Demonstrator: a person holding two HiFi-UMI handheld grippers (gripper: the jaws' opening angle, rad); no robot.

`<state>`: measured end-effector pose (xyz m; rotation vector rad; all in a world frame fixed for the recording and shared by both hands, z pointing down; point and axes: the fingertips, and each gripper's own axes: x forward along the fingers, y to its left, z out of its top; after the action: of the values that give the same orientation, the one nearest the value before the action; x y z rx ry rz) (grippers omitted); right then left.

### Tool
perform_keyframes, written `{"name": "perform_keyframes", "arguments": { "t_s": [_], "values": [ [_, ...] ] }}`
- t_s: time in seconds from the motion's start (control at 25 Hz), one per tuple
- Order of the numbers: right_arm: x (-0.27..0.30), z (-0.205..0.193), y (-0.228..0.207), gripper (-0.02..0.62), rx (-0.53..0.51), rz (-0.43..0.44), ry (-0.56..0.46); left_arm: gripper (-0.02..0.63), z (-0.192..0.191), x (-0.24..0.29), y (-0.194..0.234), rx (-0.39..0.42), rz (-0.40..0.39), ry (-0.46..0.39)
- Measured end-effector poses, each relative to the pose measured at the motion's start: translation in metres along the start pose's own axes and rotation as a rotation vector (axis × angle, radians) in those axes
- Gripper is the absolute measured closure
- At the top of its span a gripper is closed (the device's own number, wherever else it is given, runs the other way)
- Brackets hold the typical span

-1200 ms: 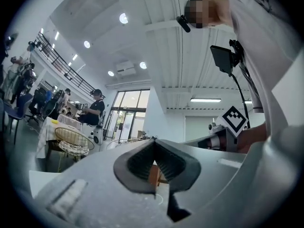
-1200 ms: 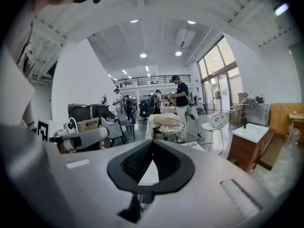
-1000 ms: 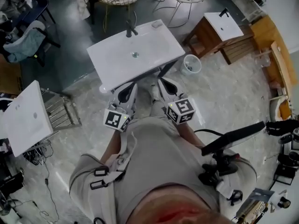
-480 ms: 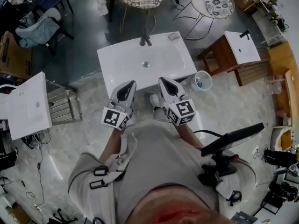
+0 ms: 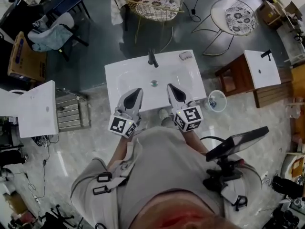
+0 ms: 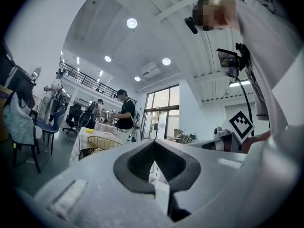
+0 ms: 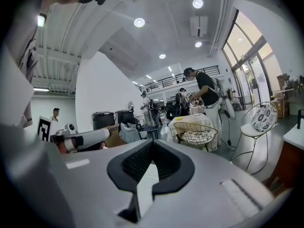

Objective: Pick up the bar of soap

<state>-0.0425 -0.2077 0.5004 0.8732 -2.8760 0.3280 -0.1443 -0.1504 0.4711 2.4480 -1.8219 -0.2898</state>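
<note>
The bar of soap (image 5: 185, 56) is a small pale block on the far right corner of the white sink top (image 5: 128, 75), right of the black faucet (image 5: 152, 58). Both grippers hang over the sink's near edge, well short of the soap. My left gripper (image 5: 135, 93) is shut and holds nothing, its tips meeting in the left gripper view (image 6: 154, 144). My right gripper (image 5: 172, 89) is also shut and holds nothing (image 7: 152, 144). Neither gripper view shows the soap; both look out across the room above the sink.
A wire chair (image 5: 155, 8) stands behind the sink and a round wire seat (image 5: 237, 18) at the far right. A second sink on a wooden cabinet (image 5: 259, 68) and a white bin (image 5: 217, 100) are to the right. Another sink (image 5: 35, 108) and a metal rack (image 5: 71, 111) are to the left.
The sink has come nearer and lower in the head view. Both grippers now reach over its near edge, where earlier they hung short of it. Their jaws stayed shut.
</note>
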Motion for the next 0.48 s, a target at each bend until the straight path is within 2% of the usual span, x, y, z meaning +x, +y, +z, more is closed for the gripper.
{"name": "perform_keyframes", "arguments": {
  "t_s": [0.2, 0.48],
  "values": [
    [0.021, 0.001, -0.037, 0.594, 0.009, 0.071, 0.018, 0.609, 0.0, 0.044, 0.005, 0.014, 0.052, 0.01],
    [0.044, 0.002, -0.087, 0.594, 0.011, 0.11, 0.011, 0.609, -0.014, 0.079, 0.007, 0.023, 0.13, 0.047]
  ]
}}
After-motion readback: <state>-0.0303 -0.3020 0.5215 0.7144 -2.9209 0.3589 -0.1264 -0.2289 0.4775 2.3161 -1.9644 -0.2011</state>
